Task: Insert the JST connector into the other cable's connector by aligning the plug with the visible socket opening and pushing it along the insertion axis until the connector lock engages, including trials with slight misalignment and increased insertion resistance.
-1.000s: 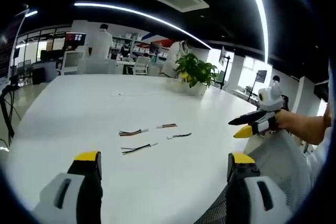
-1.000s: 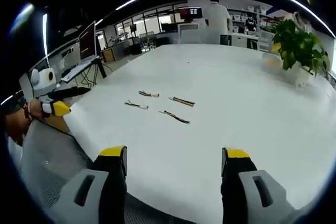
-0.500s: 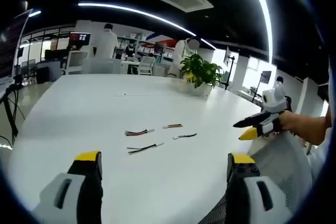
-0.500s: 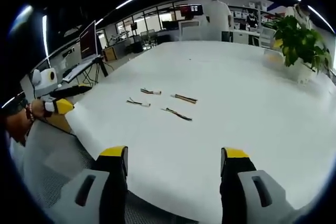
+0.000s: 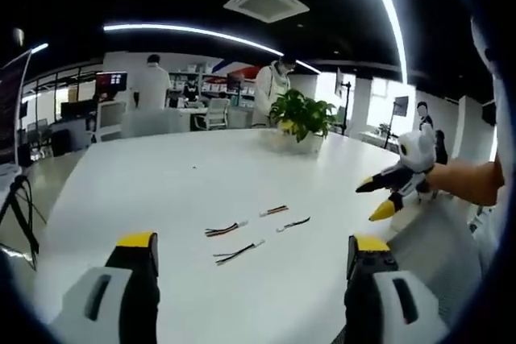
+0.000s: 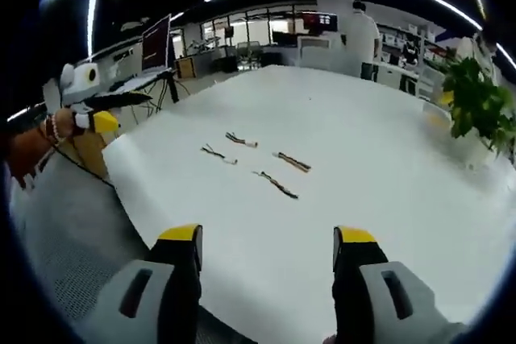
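Several short JST cables lie loose near the middle of the white table (image 5: 161,191). In the left gripper view they are a cable (image 5: 226,230), a cable (image 5: 238,252), a cable (image 5: 274,210) and a cable (image 5: 294,222), all beyond my left gripper (image 5: 251,241), which is open and empty. The right gripper (image 5: 380,196) comes in from the right, held in a hand, jaws apart. In the right gripper view the cables (image 6: 276,184) (image 6: 292,161) (image 6: 218,153) lie ahead of my open, empty right gripper (image 6: 267,234). The left gripper (image 6: 101,110) shows at the left edge.
A potted plant (image 5: 302,118) (image 6: 480,106) stands at the table's far side. A mesh chair back (image 6: 72,223) sits below the near table edge. People, desks and monitors (image 5: 111,82) are in the background.
Both views have shifted with the hands, and the cables now sit a little nearer in each. The cables keep their places on the table. Both grippers stay open and empty.
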Demonstrator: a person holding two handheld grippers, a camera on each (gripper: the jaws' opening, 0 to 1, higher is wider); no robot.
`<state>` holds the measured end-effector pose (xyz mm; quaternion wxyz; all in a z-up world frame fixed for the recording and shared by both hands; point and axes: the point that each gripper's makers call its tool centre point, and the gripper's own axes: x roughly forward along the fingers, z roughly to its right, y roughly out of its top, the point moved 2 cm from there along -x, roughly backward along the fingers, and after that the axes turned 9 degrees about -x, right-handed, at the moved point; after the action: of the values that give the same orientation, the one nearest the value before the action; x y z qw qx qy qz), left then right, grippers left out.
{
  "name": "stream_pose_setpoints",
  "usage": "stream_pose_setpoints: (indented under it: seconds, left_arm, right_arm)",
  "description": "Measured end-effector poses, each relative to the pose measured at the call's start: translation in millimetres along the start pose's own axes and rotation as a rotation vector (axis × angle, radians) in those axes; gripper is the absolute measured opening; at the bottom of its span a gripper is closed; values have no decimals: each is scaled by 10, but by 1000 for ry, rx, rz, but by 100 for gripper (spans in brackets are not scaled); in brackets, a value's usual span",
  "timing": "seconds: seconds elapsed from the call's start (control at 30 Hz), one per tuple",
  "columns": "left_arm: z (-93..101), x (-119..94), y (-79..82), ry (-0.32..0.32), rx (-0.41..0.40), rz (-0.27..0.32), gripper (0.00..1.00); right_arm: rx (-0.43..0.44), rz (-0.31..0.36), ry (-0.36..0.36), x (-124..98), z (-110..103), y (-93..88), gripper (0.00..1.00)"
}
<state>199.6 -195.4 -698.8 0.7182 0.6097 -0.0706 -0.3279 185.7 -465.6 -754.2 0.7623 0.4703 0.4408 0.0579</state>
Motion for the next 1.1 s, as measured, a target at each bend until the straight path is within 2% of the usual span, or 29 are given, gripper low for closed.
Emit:
stream_pose_setpoints:
  seconds: [0.07, 0.13, 0.33, 0.53, 1.1]
  left_arm:
    - [-36, 66, 39, -16, 3, 4, 96]
    - [-69, 146, 83, -32, 28, 26, 96]
    - [-150, 396, 110, -94, -4, 37, 95]
    - [-186, 620, 94, -123, 24, 21, 95]
    - [-389, 1035, 7, -142, 42, -25, 94]
  right_arm:
    - [-76, 6, 25, 54, 11, 66, 65]
    - [-111, 17, 57, 117, 20, 117, 63]
    - [-131, 25, 106, 290, 128, 163, 58]
    - [-131, 49, 149, 417, 227, 236, 57]
    - [-140, 36, 197, 809, 438, 293, 54]
